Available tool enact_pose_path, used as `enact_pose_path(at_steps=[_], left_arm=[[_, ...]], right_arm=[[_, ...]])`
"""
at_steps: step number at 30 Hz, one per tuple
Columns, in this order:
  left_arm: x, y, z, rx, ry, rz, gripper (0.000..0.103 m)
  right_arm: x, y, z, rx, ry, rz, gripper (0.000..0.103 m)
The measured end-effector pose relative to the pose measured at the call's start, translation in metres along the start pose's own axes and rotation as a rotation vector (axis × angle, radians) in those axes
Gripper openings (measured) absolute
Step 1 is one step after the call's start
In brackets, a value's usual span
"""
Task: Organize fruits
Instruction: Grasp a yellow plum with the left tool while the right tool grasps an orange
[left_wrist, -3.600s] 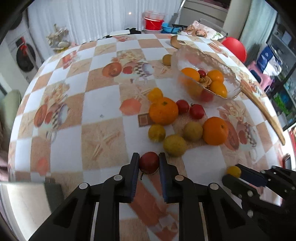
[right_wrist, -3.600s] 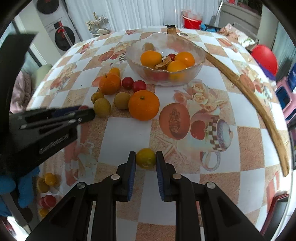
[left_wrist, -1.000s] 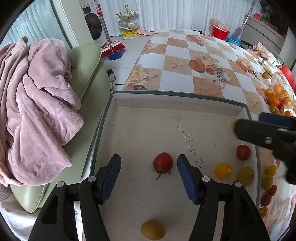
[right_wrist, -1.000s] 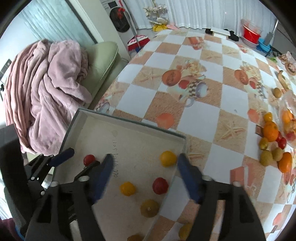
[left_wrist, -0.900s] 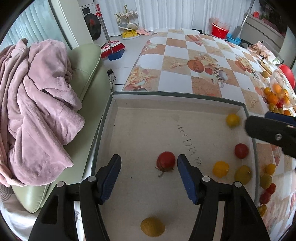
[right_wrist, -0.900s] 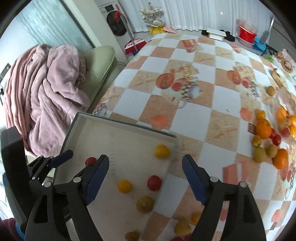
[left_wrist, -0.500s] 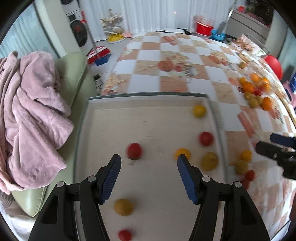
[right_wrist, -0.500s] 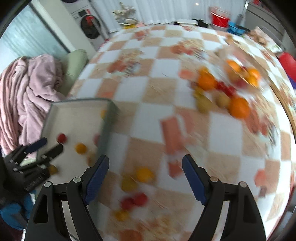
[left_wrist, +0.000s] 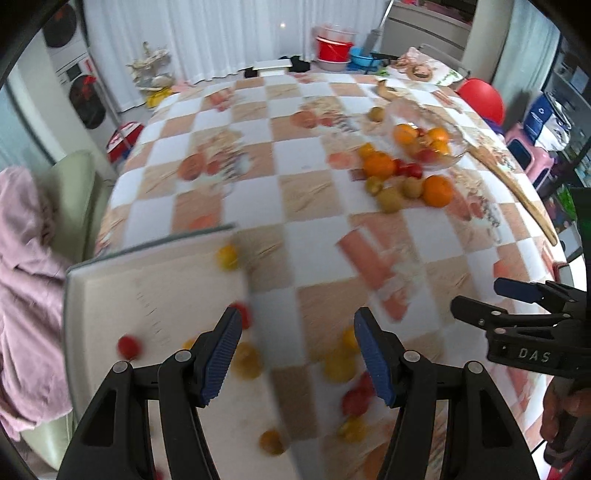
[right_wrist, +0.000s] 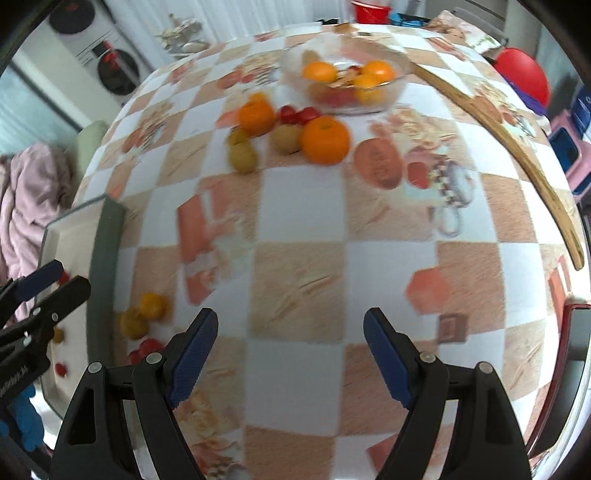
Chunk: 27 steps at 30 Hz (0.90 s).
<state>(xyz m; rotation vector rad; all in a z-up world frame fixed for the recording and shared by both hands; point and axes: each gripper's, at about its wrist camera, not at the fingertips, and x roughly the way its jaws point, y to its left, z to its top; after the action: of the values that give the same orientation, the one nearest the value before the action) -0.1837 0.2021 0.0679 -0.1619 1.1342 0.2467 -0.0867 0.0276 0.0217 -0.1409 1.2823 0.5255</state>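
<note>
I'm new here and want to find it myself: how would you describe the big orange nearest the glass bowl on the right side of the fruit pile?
Start at the glass bowl on the checkered table. Just in front of it lies a loose cluster of fruit. The orange is the cluster's largest piece, at its right end beside a dull greenish-brown fruit; round, bright, with a dimple on top.

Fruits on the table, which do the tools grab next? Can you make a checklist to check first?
1. Left tool open and holding nothing: ok.
2. Right tool open and holding nothing: ok.
3. Fruit left to collect: ok, a big orange and small fruits lie beside the glass bowl.
4. Nearer fruit: ok, a yellow fruit lies just outside the tray.
5. Picture sharp enough to aim: not ok, both views are blurred.
6. Room in the tray: ok, bare floor shows.
</note>
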Motion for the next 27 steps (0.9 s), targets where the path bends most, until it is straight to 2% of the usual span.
enact_pose_path(at_steps=[7, 14, 19, 24, 27], left_arm=[[0.038, -0.031, 0.041, -0.032, 0.021, -0.043, 0.065], [0.075, -0.049, 0.064, -0.046, 0.039, -0.044, 0.065], [0.087, -0.055, 0.071, -0.05, 0.041, -0.048, 0.065], [0.094, -0.062, 0.075, -0.043, 0.044, -0.037, 0.065], [0.096, -0.066, 0.079, -0.029, 0.04, -0.031, 0.065]], right_arm=[[0.008, -0.026, 0.035, 0.009, -0.033, -0.011, 0.084], [0.017, -0.042, 0.07, -0.017, -0.067, 0.038, 0.084], [0.021, -0.048, 0.089, -0.048, -0.075, 0.101, 0.072], [0.027, -0.043, 0.1, -0.075, -0.06, 0.16, 0.067], [0.033, -0.04, 0.106, -0.084, -0.036, 0.18, 0.06]])
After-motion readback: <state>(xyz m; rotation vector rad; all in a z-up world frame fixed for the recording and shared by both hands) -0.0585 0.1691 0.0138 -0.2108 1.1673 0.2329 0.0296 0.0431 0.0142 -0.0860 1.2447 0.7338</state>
